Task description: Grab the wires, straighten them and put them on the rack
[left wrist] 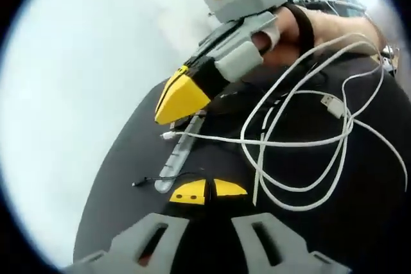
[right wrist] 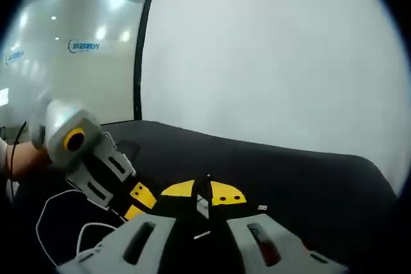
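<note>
A grey slotted rack strip (left wrist: 178, 157) lies on the black table (left wrist: 359, 222). My right gripper (left wrist: 168, 108) enters the left gripper view from the upper right, its yellow tips closed at the strip's far end. In the right gripper view, a grey piece (right wrist: 202, 207) sits between the shut jaws of my right gripper (right wrist: 202, 192). My left gripper (left wrist: 207, 190) is shut, and a thin black wire (left wrist: 160, 179) runs from its tips out to the left. Looped white wires (left wrist: 302, 139) with a USB plug (left wrist: 332, 104) lie to the right. The left gripper (right wrist: 137, 201) also appears low on the left in the right gripper view.
A hand (left wrist: 321, 27) holds the right gripper. The black table's edge (right wrist: 257, 142) curves against a white wall (right wrist: 276, 56). A loop of white wire (right wrist: 54, 219) lies at the lower left of the right gripper view. A glass partition with a blue logo (right wrist: 83, 46) stands behind.
</note>
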Demonstrator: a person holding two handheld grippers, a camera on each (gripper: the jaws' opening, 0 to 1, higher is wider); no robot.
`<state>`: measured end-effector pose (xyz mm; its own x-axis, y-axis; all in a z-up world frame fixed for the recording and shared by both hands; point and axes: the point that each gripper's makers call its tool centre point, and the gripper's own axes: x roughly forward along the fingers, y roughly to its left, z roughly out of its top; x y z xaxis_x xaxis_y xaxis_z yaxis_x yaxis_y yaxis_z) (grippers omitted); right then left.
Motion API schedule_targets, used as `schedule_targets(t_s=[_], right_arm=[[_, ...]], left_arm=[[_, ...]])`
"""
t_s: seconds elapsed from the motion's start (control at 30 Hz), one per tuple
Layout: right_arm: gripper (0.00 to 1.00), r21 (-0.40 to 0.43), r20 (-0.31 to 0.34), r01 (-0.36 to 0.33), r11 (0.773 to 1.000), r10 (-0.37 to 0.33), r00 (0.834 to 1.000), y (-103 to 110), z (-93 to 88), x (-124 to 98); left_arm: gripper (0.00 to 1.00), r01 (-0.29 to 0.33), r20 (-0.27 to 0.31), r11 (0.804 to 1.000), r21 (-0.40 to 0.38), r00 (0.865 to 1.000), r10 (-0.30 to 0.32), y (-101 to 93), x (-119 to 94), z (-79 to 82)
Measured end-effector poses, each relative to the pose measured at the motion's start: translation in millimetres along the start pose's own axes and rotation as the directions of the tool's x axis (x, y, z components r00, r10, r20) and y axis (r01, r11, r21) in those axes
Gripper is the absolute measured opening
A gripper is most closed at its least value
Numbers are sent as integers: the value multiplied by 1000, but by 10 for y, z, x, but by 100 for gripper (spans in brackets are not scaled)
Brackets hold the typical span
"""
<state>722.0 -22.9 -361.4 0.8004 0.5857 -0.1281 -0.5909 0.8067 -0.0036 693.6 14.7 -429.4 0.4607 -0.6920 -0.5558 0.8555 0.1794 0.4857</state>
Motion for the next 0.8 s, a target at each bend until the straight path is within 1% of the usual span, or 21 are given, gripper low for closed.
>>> schedule_targets(t_s=[0.07,0.1,0.13,0.17,0.2,0.23,0.27,0.3,0.33,0.37,0.43,0.5,0.53,0.57,0.6,0.63,0.67,0.7,0.73,0.77,0.8], right_arm=[[5,8,-17,-5,1000,5,1000,2,-5,62],[5,24,-34,5,1000,-5,999,-24,-10,100],[4,62,-89,1,998,5,996,19,-52,137],[3,87,-125,-10,996,21,992,47,-61,196],[0,99,-141,-17,995,31,990,49,-40,268],[0,108,-153,-20,994,37,987,49,-5,366],[0,124,-168,-34,992,54,984,84,10,455],[0,131,-195,-59,990,84,977,148,-6,546],[0,107,-233,-83,991,106,967,215,-48,620],[0,80,-264,-84,993,103,959,238,-97,686],[0,38,-283,-85,996,92,955,273,-190,758],[0,61,-293,-88,994,102,951,238,-292,785],[0,95,-327,-54,994,83,941,188,-382,761],[0,94,-357,-16,995,49,933,99,-457,753],[0,84,-337,-35,996,62,940,85,-438,779],[0,125,-326,-51,991,90,941,104,-419,784],[0,133,-342,-24,991,68,937,38,-443,751],[0,130,-339,-21,991,65,939,13,-444,736],[0,142,-336,2,990,46,941,-31,-446,722],[0,122,-345,-2,993,44,937,-36,-475,725],[0,88,-352,-24,996,53,934,-32,-491,737]], left_arm=[[1,-2,8,1000,20,1000,2,-10,-11,2],[1,-2,9,1000,14,1000,2,-1,-8,6],[1,3,5,1000,2,1000,-3,-5,-18,5],[1,6,4,1000,0,1000,-6,-9,-28,3],[1,9,2,1000,-4,1000,-9,-37,-39,15],[1,8,3,1000,-3,1000,-8,-63,-41,24],[1,9,5,1000,-3,1000,-9,-76,-40,31],[1,9,6,1000,-7,1000,-9,-87,-39,38],[1,10,9,1000,-13,1000,-10,-95,-43,43],[1,9,11,1000,-19,1000,-9,-96,-42,34],[1,10,22,1000,-28,1000,-9,-103,-43,34],[1,8,31,999,-36,999,-7,-109,-46,30],[1,7,36,999,-44,999,-6,-95,-38,29],[1,7,39,998,-56,999,-4,-85,-39,23],[2,5,39,998,-62,999,-3,-83,-40,21],[2,5,41,998,-68,999,-3,-106,-47,39],[2,3,43,997,-75,999,0,-112,-49,43],[2,-14,37,991,-132,999,19,-118,-62,34],[2,-9,30,986,-164,999,14,-135,-77,30],[2,-8,25,984,-179,1000,13,-127,-87,24],[2,-10,20,984,-178,1000,13,-118,-94,17]])
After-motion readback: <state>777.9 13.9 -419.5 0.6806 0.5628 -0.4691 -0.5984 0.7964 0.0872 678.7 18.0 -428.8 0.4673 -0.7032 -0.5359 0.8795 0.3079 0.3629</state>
